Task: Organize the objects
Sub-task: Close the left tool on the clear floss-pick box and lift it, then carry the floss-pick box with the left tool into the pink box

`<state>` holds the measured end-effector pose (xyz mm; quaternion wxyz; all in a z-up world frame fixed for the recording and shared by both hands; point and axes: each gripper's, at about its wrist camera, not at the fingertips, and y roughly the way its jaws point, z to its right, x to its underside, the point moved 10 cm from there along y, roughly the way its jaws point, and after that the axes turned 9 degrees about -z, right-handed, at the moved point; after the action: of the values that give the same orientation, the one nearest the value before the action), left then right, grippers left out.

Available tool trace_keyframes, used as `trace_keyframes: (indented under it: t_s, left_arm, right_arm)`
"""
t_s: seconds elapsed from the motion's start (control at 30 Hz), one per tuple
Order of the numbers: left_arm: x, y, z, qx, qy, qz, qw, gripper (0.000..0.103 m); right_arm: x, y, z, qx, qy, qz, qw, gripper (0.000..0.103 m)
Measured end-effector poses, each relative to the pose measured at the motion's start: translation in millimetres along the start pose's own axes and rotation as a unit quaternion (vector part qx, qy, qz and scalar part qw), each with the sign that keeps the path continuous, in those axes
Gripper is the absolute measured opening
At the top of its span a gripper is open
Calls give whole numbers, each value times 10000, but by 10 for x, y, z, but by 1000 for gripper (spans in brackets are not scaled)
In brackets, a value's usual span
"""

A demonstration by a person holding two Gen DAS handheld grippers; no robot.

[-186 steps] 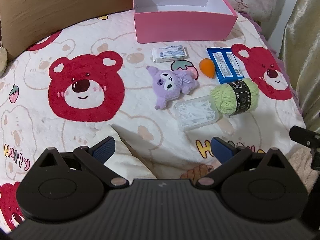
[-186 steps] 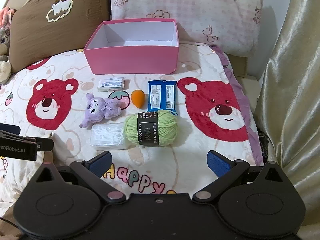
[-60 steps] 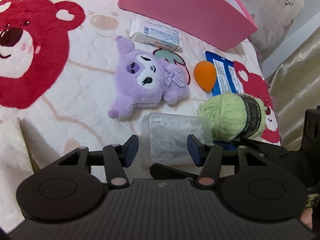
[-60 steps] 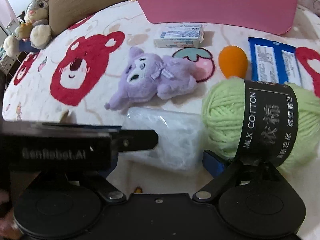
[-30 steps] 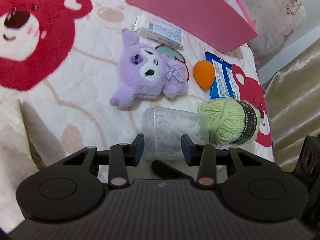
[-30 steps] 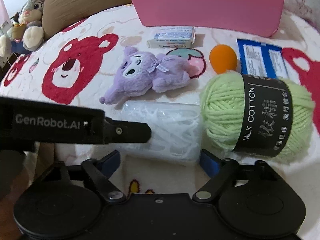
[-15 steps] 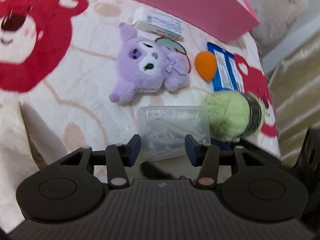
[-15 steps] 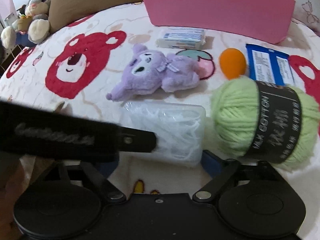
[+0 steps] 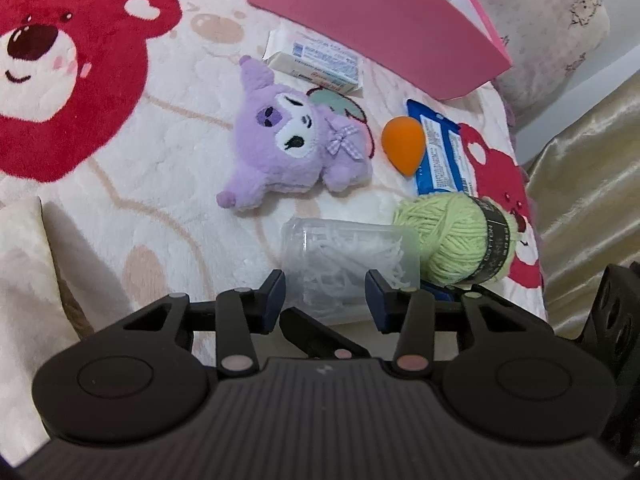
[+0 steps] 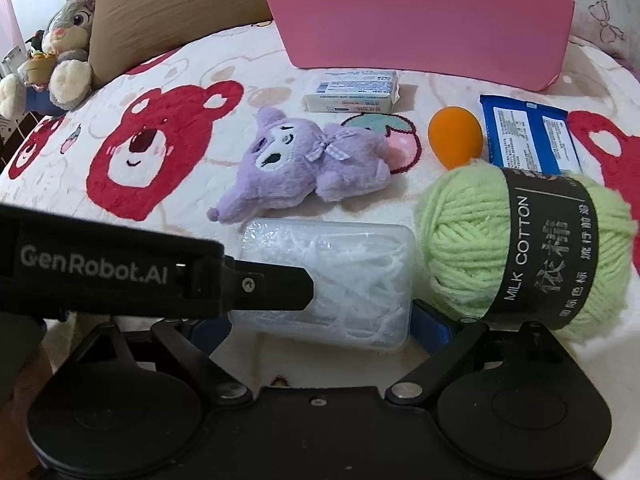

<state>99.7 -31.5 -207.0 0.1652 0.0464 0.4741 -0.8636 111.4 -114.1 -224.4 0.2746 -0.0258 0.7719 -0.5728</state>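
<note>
A clear box of white floss picks (image 9: 348, 264) (image 10: 340, 272) lies on the bear-print blanket (image 9: 160, 184). My right gripper (image 10: 320, 326) has its jaws wide and closing, one blue pad near each end of the box; contact is unclear. Just above it, my left gripper (image 9: 326, 300) has a narrow gap that is closing over the box's near edge. Its black finger (image 10: 260, 284) crosses the box's left half. A green yarn ball (image 9: 448, 240) (image 10: 472, 248) touches the box's right end.
Behind the box lie a purple plush (image 10: 312, 168), an orange sponge (image 10: 454, 136), a blue packet (image 10: 528, 140) and a white packet (image 10: 352, 90). An open pink box (image 10: 420, 20) stands at the back. A bunny toy (image 10: 68, 40) sits far left; a gold curtain (image 9: 592, 160) hangs right.
The right jaws have spread wider and now flank the clear box. The left pads opened a little and are narrowing again. Both grippers stay low at the box; the objects have not moved.
</note>
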Motion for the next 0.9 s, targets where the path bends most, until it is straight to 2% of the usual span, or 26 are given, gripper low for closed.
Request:
trace_keyframes:
  t_s: [0.27,0.53,0.63,0.77,0.9]
  left_arm:
    - [51,-303,194,-131,629,349,9973,42]
    - [-10,-632,487,-87,938,318,9950,42]
    - [-67,-813,649,6,1042,318,9940,41]
    - [-207,-1068,898,9,1294,417,9907,41]
    - [-398,-1279,1104,-64,1483,497,9877,41]
  right_arm:
    - [-52,-250,-83,-310,-110,270,9991,97]
    - [-135,-653,-139,-286,-27,529,9982,96]
    - [-215,-885,-108,-433,70,679,9967,96]
    - [-413,-1215,-158,-222,-198,918,9953,96]
    - [-643,-1450,-145,-283,-139,1082,9936,96]
